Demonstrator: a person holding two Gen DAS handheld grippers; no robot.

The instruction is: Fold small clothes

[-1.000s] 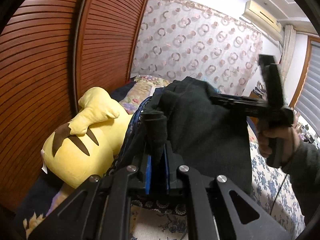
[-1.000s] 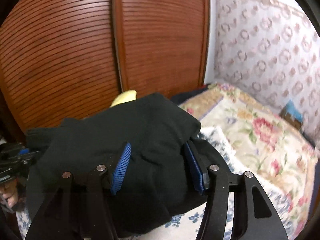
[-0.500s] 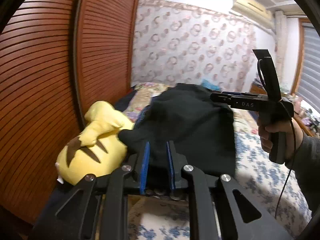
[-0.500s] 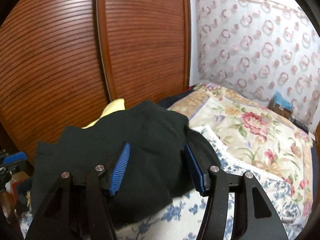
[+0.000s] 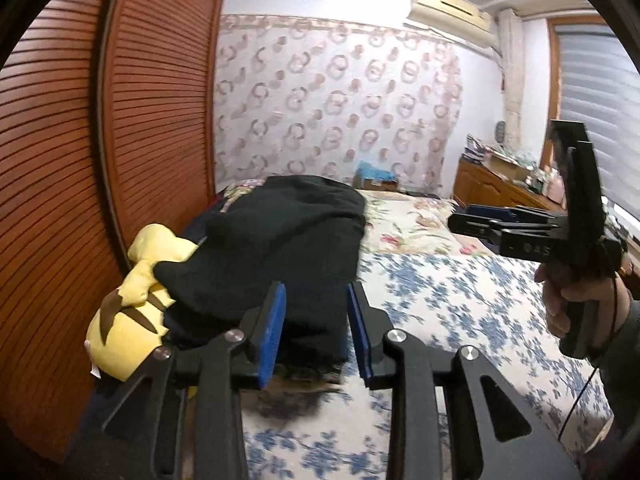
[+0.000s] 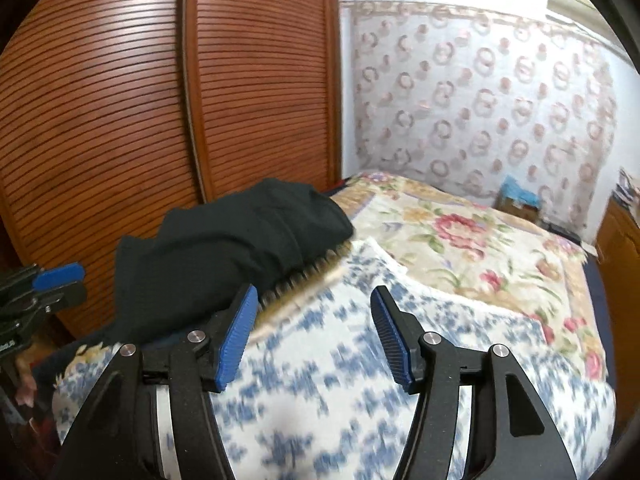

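A folded black garment lies in a heap at the left side of the bed, partly over a yellow plush toy. It also shows in the right wrist view. My left gripper is open, its blue pads either side of the garment's near edge, not pinching it. My right gripper is open and empty over the blue floral bedspread, to the right of the garment. It appears from the side in the left wrist view, held in a hand.
Slatted wooden wardrobe doors stand along the left of the bed. A floral quilt covers the far end. A patterned curtain hangs behind. A wooden dresser stands at the right.
Both grippers let go of the black garment and opened. It dropped from mid-air onto the heap beside the plush toy. The right gripper pulled away to the right.
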